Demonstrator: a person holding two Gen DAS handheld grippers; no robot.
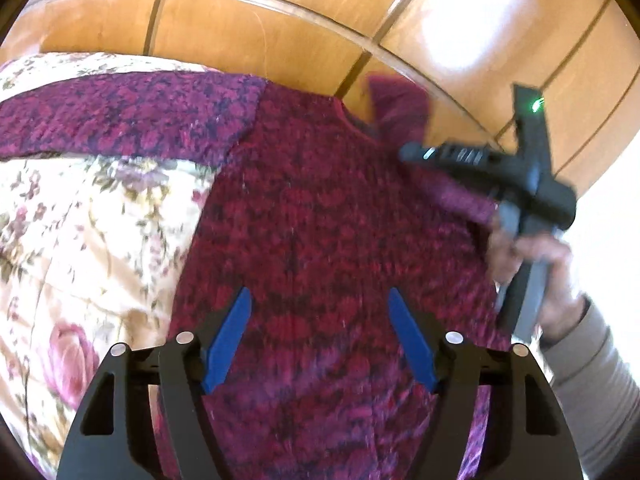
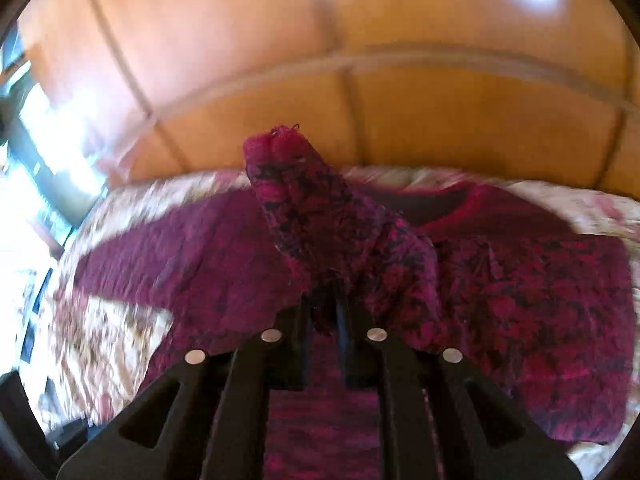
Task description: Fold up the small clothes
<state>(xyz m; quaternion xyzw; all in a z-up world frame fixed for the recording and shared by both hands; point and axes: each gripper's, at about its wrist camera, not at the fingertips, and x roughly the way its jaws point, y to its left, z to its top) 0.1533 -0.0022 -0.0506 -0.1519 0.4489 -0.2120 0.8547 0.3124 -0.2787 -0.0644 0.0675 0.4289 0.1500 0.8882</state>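
Note:
A magenta and dark knitted sweater (image 1: 320, 216) lies flat on a floral bedspread (image 1: 92, 224), one sleeve (image 1: 120, 116) stretched to the left. My left gripper (image 1: 320, 336) is open with blue fingers (image 1: 230, 340) spread above the sweater's body, holding nothing. My right gripper (image 2: 326, 312) is shut on the sweater's other sleeve (image 2: 320, 208) and holds it lifted, cuff sticking up. The right gripper also shows in the left wrist view (image 1: 516, 184), at the right, held by a hand, with the raised sleeve (image 1: 400, 108) beside it.
A wooden panelled headboard (image 1: 280, 24) runs behind the bed. The sweater's body (image 2: 540, 300) spreads to the right in the right wrist view. A bright window (image 2: 40, 152) is at the far left. The person's grey-sleeved arm (image 1: 588, 380) is at the right.

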